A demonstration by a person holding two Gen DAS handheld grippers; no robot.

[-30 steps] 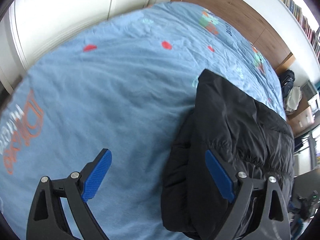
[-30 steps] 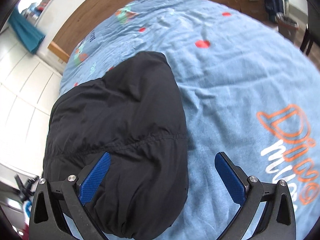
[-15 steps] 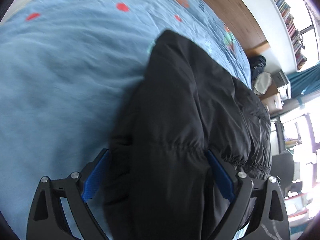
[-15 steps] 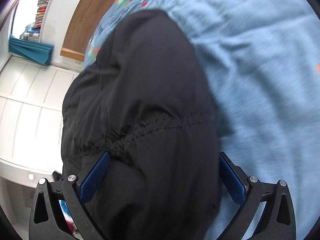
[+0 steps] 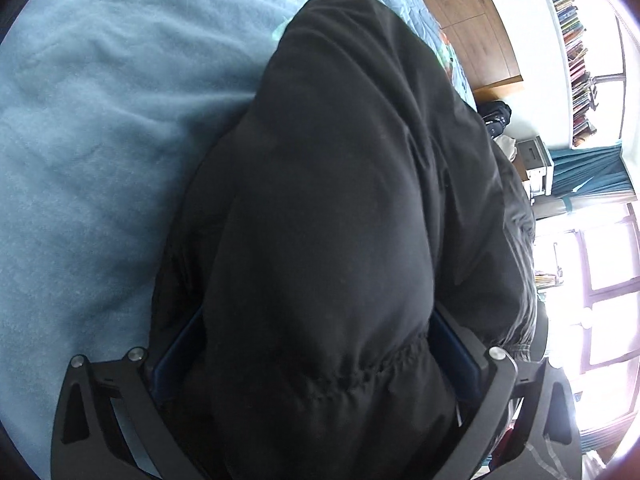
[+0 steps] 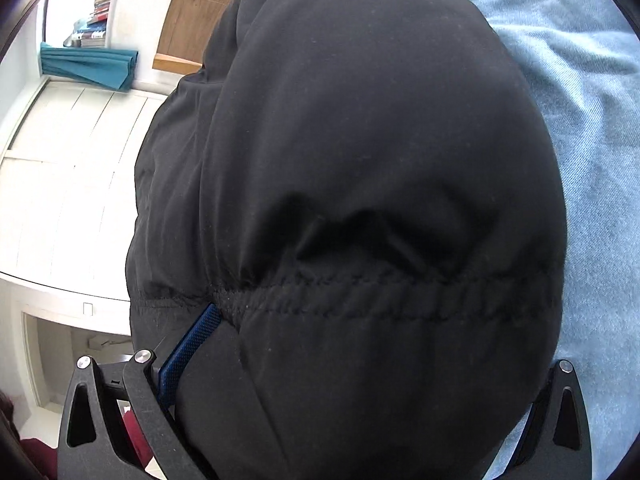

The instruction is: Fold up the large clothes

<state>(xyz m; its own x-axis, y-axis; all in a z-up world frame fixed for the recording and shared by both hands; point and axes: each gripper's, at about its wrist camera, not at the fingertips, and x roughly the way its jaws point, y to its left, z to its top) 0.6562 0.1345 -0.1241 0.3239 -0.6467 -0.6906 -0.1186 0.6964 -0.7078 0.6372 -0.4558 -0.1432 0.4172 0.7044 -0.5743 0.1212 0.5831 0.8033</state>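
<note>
The left gripper (image 5: 316, 356) straddles one end of a black padded jacket (image 5: 340, 208), its jaws opening at their widest, with the puffy fabric bulging between the blue pads (image 5: 454, 356); whether the pads actually press on the cloth cannot be told. The right gripper (image 6: 360, 360) sits spread wide over another part of the same jacket (image 6: 360, 140), a gathered seam (image 6: 380, 292) running across the fabric between its fingers; its left blue pad (image 6: 188, 356) lies against the cloth while the right one is almost hidden behind it, so a grip cannot be confirmed. The jacket lies bundled on a light blue bedspread (image 5: 88, 152), filling most of both views. Behind it stand a wooden headboard (image 5: 460, 12), a shelf of books (image 5: 576, 52), teal curtains (image 5: 588, 176) and white cupboard doors (image 6: 68, 160).
</note>
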